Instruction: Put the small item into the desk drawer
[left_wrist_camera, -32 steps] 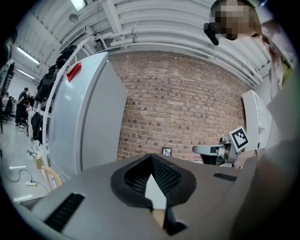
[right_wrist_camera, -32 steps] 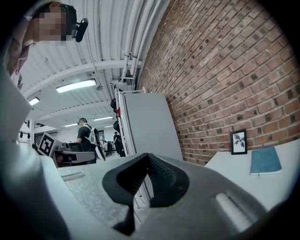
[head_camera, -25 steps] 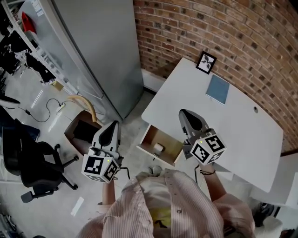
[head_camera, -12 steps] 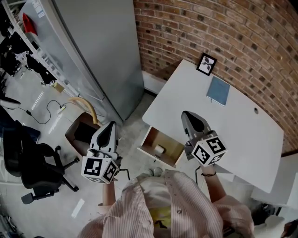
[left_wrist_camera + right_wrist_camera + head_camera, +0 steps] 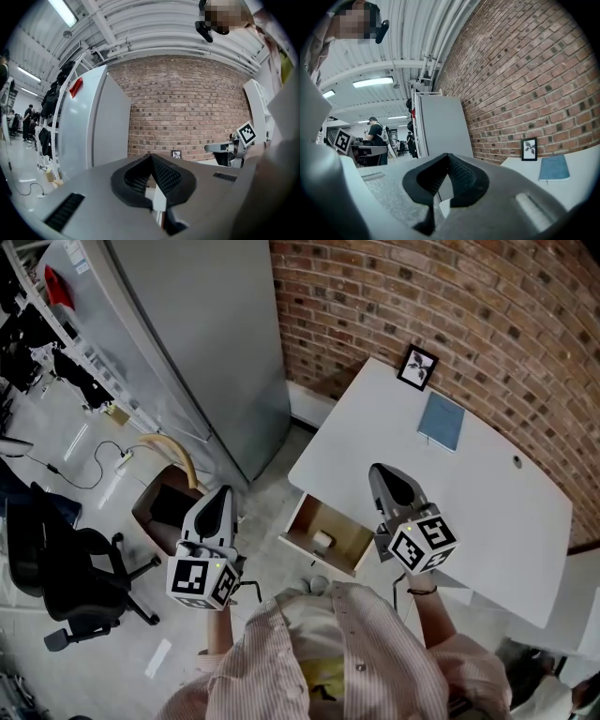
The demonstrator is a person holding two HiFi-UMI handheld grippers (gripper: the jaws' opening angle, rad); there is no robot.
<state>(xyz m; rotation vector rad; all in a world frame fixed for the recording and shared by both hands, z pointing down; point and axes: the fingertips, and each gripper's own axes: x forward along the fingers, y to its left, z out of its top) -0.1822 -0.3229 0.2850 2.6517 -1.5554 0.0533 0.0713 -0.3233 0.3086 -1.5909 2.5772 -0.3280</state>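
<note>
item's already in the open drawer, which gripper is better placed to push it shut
Probably right. The right gripper hangs over the desk, close beside the open drawer holding the small item. The left gripper is farther off, over the floor. Both are shut and empty.

Blind spots around the drawer end of the worktop

Drawer [image 5: 345,538] stands open, its rear end out of sight under the worktop [image 5: 487,493]. Small item [image 5: 322,540] inside is pale and too small to name. Right gripper [image 5: 381,471] covers the worktop's front edge beside the drawer; the hand on it is hidden beneath the marker cube. Framed picture [image 5: 418,367]: subject unreadable. Office chair [image 5: 66,563] is cut by the left edge.
</note>
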